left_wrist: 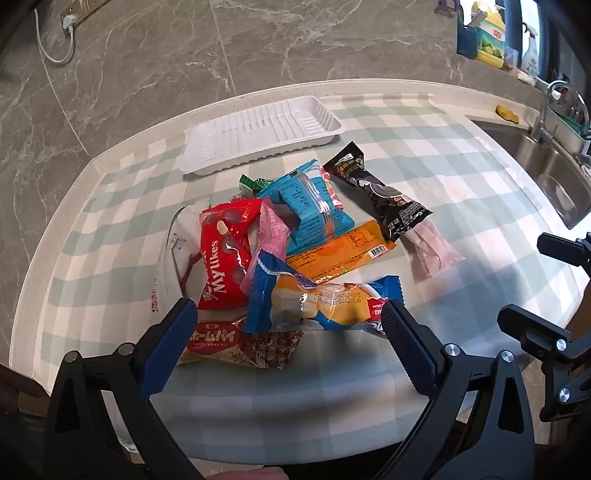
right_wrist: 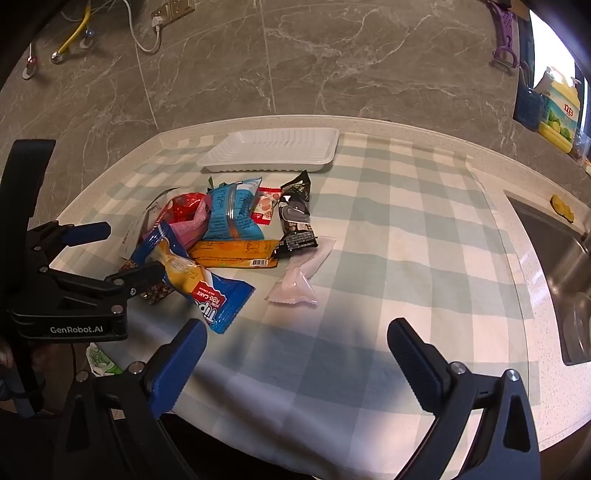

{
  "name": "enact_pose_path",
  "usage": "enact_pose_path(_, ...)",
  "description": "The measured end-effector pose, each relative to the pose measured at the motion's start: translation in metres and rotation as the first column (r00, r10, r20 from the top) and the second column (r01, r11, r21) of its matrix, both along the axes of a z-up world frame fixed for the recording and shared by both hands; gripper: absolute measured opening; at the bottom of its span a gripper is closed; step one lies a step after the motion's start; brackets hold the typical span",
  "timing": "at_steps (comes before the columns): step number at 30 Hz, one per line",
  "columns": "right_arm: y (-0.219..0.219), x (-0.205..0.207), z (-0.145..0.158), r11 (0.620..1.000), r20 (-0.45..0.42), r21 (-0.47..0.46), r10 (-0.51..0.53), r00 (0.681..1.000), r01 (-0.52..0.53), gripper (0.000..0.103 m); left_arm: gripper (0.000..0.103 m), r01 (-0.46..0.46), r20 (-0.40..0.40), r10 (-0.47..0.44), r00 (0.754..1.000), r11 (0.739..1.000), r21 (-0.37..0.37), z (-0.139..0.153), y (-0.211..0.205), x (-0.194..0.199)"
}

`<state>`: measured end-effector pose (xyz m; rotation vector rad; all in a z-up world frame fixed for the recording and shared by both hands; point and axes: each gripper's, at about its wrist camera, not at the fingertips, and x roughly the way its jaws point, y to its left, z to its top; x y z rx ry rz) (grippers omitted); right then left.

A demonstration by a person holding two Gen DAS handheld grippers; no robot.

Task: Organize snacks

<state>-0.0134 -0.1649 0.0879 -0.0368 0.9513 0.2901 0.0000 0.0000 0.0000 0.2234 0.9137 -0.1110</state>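
Observation:
A pile of snack packets lies on the checked cloth: a red Mylikes bag, a blue-and-yellow roll cake packet, an orange packet, a light blue packet, a black packet, a pale pink packet and a brown pie packet. An empty white tray sits behind the pile. My left gripper is open, just in front of the roll cake packet. My right gripper is open and empty, near the front edge, right of the pile.
A steel sink with a tap is at the right. Bottles stand on the sill at the back right. A marble wall with sockets and cables rises behind the counter. My left gripper shows in the right wrist view.

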Motion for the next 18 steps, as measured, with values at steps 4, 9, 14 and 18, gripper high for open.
enact_pose_path(4,0.0002,0.0001,-0.0004,1.0,-0.002,-0.004,0.0,1.0,0.0,0.1,0.101,-0.004,0.001,0.004,1.0,1.0,0.001,0.0,0.0003,0.0004)
enact_pose_path(9,0.0011,0.0002,-0.0003,1.0,-0.003,-0.005,0.0,1.0,0.0,0.1,0.101,-0.011,0.002,0.011,1.0,1.0,0.002,-0.0005,-0.0003,0.0007)
enact_pose_path(14,0.0002,0.0001,-0.001,1.0,-0.004,-0.002,0.0,1.0,0.0,0.1,0.101,0.001,-0.001,-0.001,1.0,1.0,-0.005,0.0003,0.0006,0.0003)
enact_pose_path(18,0.0002,0.0002,-0.0013,1.0,-0.004,-0.003,0.0,1.0,0.0,0.1,0.101,0.001,-0.002,-0.001,1.0,1.0,-0.006,0.0003,0.0007,0.0005)
